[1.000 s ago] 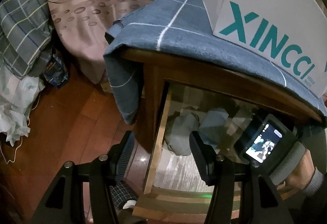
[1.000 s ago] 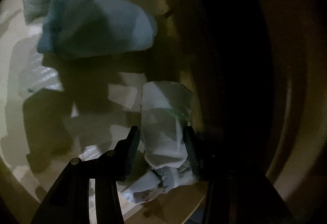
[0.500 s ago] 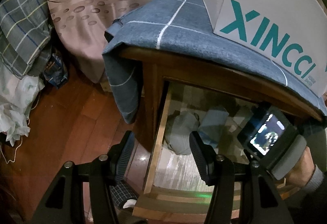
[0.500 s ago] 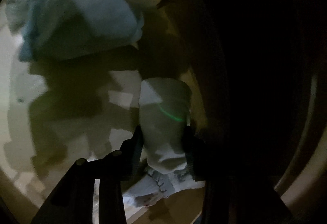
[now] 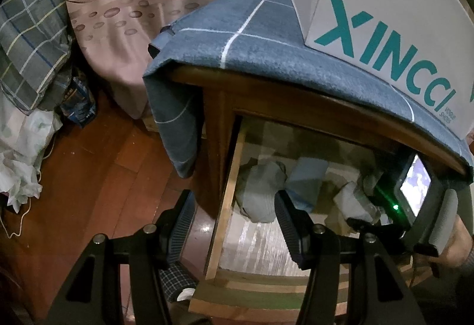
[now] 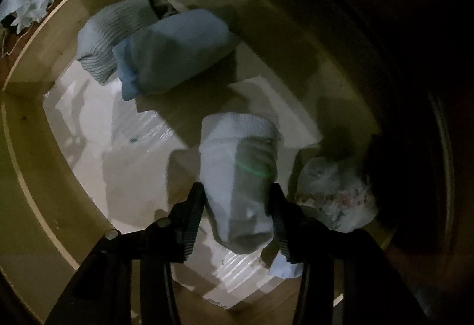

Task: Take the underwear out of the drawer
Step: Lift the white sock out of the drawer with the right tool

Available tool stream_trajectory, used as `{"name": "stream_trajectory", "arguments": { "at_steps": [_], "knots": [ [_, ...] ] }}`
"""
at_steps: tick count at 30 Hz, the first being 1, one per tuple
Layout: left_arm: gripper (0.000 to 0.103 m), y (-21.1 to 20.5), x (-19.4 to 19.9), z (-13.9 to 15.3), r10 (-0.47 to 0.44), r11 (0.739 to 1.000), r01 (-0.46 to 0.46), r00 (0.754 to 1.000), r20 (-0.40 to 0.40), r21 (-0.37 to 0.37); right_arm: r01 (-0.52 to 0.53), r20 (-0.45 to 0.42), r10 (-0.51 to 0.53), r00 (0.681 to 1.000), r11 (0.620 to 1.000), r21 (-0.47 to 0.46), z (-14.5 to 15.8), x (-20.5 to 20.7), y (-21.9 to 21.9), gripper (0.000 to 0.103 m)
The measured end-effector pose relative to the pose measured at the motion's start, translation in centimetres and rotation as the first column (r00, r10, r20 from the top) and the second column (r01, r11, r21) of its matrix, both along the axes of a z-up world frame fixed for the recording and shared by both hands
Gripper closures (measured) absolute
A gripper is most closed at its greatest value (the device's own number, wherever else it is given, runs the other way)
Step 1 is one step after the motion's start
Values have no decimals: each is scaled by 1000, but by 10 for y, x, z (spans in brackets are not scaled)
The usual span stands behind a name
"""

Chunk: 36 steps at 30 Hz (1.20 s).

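Your right gripper (image 6: 237,215): jaws just widened, pads still clasping white rolled underwear (image 6: 240,173) over the drawer (image 6: 35,123) floor | your left gripper (image 5: 234,224): half-open, empty, outside the drawer front.

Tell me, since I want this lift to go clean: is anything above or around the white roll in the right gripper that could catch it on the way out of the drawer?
Nothing visible blocks it. The white roll sits between the right gripper fingers, whose jaws have just been opening. The floral roll lies beside it, apart. The cabinet top overhangs only the drawer's back.
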State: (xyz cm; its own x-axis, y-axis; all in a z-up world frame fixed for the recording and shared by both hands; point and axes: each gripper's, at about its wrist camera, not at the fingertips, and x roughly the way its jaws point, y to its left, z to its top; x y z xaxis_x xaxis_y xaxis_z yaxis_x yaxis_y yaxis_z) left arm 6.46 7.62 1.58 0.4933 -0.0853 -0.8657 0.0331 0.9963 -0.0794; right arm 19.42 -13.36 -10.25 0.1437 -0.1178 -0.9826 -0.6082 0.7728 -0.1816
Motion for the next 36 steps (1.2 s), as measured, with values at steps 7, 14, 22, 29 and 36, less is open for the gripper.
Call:
{"name": "stream_trajectory", "arguments": {
  "at_steps": [7, 14, 22, 29, 36],
  "knots": [
    [46, -3, 2, -3, -12, 1000, 12, 1000, -6, 12, -54, 18, 56, 998, 995, -85, -20, -10, 0, 56],
    [46, -6, 3, -6, -19, 1000, 19, 1000, -21, 16, -9, -23, 8, 1000, 999, -50, -11, -21, 13, 63],
    [46, -18, 2, -12, -52, 996, 54, 998, -21, 66, 141, -27, -139, 990, 986, 90, 25, -54, -4, 63],
    [46, -30, 1, -19, -90, 989, 93, 995, -29, 112, 387, 10, -403, 915, 887, 252, 54, -80, -42, 64],
    [46, -44, 0, -26, -131, 985, 136, 990, -56, 104, 605, -8, -669, 743, 667, 434, 77, -113, -78, 63]
  ]
}}
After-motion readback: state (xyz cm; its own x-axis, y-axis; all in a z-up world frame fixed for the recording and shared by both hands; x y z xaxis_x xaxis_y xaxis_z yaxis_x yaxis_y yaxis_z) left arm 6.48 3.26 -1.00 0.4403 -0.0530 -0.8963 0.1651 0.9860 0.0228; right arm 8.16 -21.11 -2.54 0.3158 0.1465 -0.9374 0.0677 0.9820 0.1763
